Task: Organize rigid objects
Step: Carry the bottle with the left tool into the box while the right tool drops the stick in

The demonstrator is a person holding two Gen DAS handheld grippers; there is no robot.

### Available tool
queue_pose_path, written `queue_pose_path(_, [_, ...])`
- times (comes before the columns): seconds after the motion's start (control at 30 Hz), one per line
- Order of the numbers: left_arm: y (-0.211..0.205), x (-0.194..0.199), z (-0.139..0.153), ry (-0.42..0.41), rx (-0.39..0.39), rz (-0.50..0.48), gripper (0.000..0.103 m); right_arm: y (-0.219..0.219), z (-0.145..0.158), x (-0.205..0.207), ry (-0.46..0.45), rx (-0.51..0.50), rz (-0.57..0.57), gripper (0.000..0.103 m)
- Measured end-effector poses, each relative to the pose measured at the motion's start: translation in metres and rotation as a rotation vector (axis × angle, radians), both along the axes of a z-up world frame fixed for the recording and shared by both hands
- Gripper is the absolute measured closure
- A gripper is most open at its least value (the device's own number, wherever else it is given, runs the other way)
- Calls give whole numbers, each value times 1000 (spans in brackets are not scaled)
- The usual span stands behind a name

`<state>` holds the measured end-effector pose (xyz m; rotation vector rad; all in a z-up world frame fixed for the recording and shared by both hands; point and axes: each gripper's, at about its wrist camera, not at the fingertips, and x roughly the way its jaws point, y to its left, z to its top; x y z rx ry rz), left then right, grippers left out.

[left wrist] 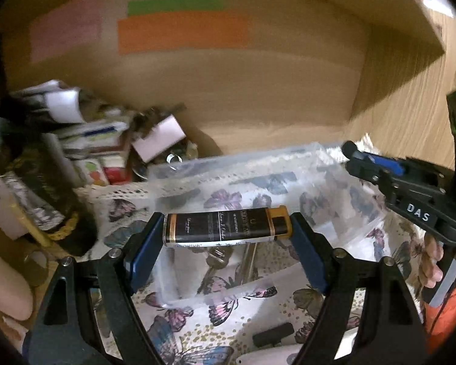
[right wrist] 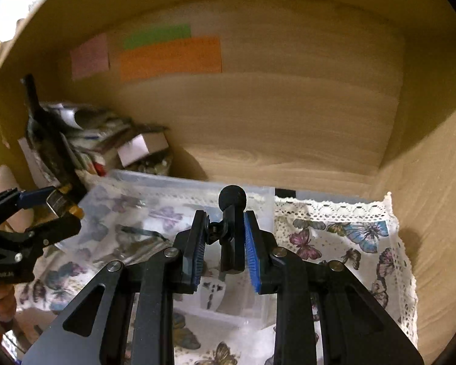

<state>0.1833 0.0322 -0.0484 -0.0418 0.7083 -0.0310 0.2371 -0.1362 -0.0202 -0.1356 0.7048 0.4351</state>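
Note:
My left gripper (left wrist: 226, 228) is shut on a black and gold lighter (left wrist: 225, 226), held crosswise above a clear plastic box (left wrist: 258, 164) on the butterfly cloth (left wrist: 197, 319). Keys (left wrist: 228, 258) lie in the box under the lighter. My right gripper (right wrist: 223, 243) is shut on a small black clip microphone (right wrist: 232, 228) with a round foam head, held above the same clear box (right wrist: 197, 182). In the right wrist view the left gripper (right wrist: 45, 210) with the lighter (right wrist: 62, 203) shows at the left edge. In the left wrist view the right gripper (left wrist: 367, 161) shows at the right.
The wooden shelf back wall (left wrist: 228, 91) carries pink, green and orange paper notes (left wrist: 182, 30). A heap of small boxes and papers (left wrist: 91, 140) fills the back left corner. A small black object (left wrist: 272, 334) lies on the cloth near the front. A lace edge (right wrist: 334, 206) borders the cloth.

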Motion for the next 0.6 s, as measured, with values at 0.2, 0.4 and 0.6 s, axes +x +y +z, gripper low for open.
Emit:
queue_pose_path(0.2, [-10, 26, -22, 77, 12, -38, 22, 10, -26, 17, 68, -43, 11, 81])
queue_pose_path(0.4, [-18, 37, -34, 101, 34, -58, 22, 16, -43, 25, 112, -70, 13, 81])
queue_pose_path(0.6, [-18, 43, -38, 123, 41, -56, 22, 18, -49, 27, 123, -92, 17, 81])
